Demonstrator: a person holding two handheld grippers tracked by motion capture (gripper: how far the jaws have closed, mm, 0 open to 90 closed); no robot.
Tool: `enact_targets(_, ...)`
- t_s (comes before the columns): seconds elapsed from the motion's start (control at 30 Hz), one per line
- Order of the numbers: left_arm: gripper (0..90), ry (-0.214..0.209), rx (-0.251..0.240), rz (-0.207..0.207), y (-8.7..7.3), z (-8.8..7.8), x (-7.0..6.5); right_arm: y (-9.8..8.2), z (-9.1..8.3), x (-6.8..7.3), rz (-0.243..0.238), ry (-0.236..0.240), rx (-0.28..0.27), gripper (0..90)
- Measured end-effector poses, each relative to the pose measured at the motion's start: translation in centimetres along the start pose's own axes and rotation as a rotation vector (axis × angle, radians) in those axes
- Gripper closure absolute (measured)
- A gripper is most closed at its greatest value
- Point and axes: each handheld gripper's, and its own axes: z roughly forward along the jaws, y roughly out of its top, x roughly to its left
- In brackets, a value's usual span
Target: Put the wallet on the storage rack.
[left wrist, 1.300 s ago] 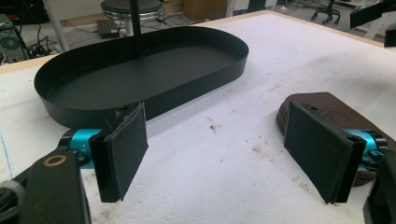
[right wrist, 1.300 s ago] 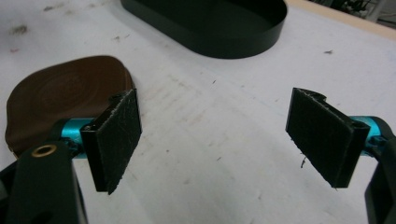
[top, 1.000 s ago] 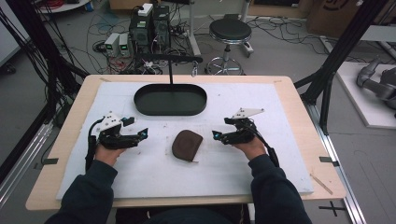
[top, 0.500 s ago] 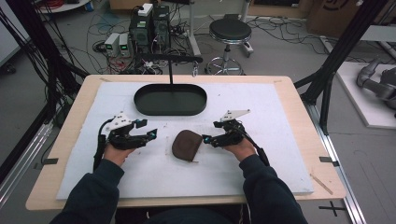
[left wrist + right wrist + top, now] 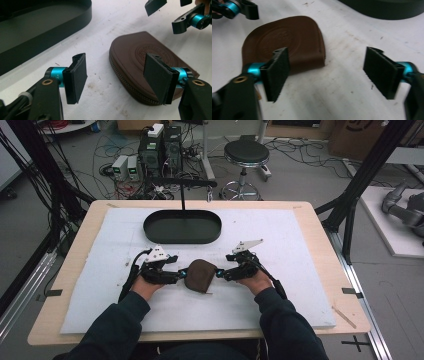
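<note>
A brown leather pouch (image 5: 200,275) is seen flat on the white mat of the desk (image 5: 320,320), in front of the black tray (image 5: 182,226), flanked by both claws. The left claw (image 5: 181,274) lies at its left edge, the right claw (image 5: 220,273) at its right, about equally near. Both are apart and gripping nothing; the right jaws have just been closing, one over the pouch. Compared with a second ago, both hands have been drawn inward from well apart
</note>
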Motion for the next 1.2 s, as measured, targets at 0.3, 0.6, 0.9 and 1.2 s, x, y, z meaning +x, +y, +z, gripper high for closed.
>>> enact_targets(0.3,46.6,-0.021,0.040,0.016,-0.2,0.1,-0.1,0.3,1.9,1.2,-0.115,-0.047,0.078,43.1)
enact_targets(0.6,54.2,-0.032,0.055,0.019,-0.3,0.4,-0.2,0.5,0.8,0.6,-0.082,-0.130,0.043,39.0)
enact_targets(0.9,61.6,-0.026,0.110,-0.031,-0.4,0.6,0.0,0.5,0.6,0.7,-0.020,-0.076,0.020,36.8)
enact_targets(1.2,62.9,-0.020,0.120,-0.065,-0.6,0.5,0.1,0.5,1.2,1.3,0.133,0.061,-0.042,25.9)
